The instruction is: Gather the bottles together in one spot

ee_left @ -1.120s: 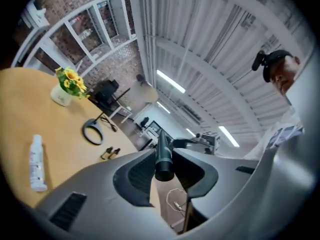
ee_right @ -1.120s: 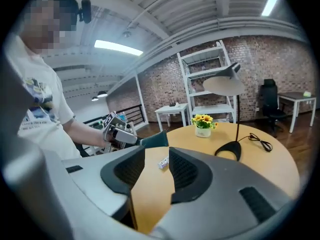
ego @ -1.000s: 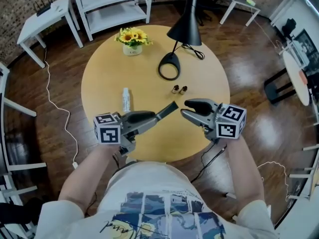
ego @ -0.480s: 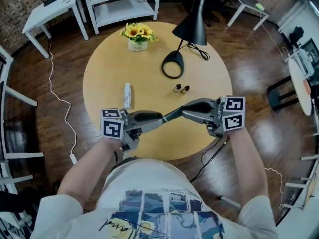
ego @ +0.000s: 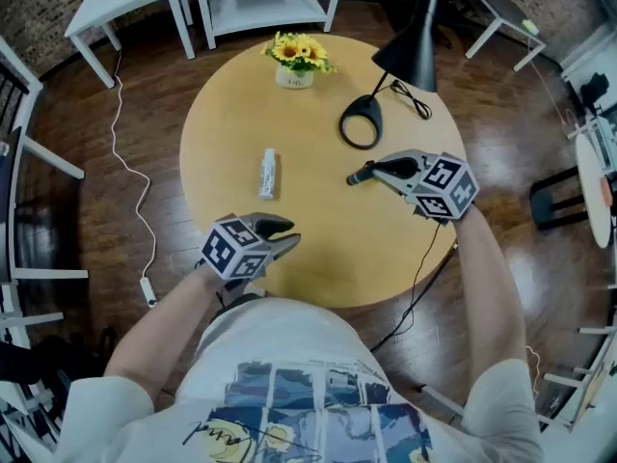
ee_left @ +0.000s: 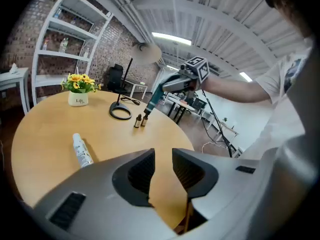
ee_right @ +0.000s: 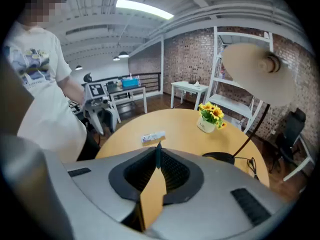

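Scene: A person stands over a round wooden table (ego: 318, 249), a hand-held gripper in each hand.
Bottles: A white bottle (ego: 268, 174) lies on its side left of centre in the head view. Two small brown bottles (ee_left: 137, 122) stand upright side by side at centre of the left gripper view, well apart from the white one.
Left gripper (ego: 287, 239): Jaws drawn together with nothing between them, low over the table's near edge.
Right gripper (ego: 357, 177): Jaws pressed together and empty, its tip just above the brown pair.
Step in hand: Apparently the approach; no bottle has yet been taken.
Doing it well: The right jaws should part before they descend, then straddle a single brown bottle low on its body. The white bottle is best taken across its width.
Risk: The brown bottles stand so close that a careless closing could topple the neighbour toward the lamp base (ego: 361, 123).
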{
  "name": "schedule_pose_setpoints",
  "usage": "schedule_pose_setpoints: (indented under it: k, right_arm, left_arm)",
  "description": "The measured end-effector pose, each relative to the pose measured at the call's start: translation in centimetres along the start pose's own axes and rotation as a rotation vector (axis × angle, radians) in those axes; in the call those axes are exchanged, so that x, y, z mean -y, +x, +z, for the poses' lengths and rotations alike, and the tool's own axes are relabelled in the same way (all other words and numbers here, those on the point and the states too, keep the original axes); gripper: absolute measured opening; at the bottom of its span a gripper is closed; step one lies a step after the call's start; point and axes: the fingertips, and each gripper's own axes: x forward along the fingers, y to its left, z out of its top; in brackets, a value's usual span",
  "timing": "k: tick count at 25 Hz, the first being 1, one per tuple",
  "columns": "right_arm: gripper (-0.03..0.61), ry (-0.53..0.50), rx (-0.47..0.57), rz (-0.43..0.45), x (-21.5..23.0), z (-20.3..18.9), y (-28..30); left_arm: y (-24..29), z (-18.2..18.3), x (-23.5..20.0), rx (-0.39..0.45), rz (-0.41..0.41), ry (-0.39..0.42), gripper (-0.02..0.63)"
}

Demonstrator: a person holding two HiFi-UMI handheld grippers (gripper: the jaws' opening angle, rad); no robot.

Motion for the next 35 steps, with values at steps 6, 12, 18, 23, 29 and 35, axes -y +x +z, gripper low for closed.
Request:
schedule_pose_setpoints:
  k: [6,12,18,23,29,35]
  right_arm:
    - [0.032,-0.113,-0.168,-0.050,4.8,-2.7,5.8]
    - [0.032,-0.140,-0.284,-0.044,7.4,-6.7,10.2]
    - [0.034,-0.114,-0.314,-0.041,8.3,-8.2,11.9]
    - [0.034,-0.108,-0.313,-0.043,8.4,-8.7,12.6]
    - [0.038,-0.118,-0.318,-0.040,8.6,-9.1,13.1]
    - [0.049,-0.135,-0.314,-0.062,8.5,-9.4,13.5]
  left_arm:
    - [-1.7,-1.0,0.8,-0.035,0.013,0.006,0.110]
    - [-3.6,-2.5,0.1,-0.013,0.043,-0.079,0.110]
    - [-4.8,-4.3,-1.1,-0.008,0.077,-0.163,0.110]
    - [-4.5,-4.2,-1.0,0.003,0.073,-0.181,0.110]
    - [-3.6,-4.1,-0.4,0.002,0.063,-0.184,0.110]
    - [-3.4,-4.4,-0.4,0.000,0.060,-0.193,0.110]
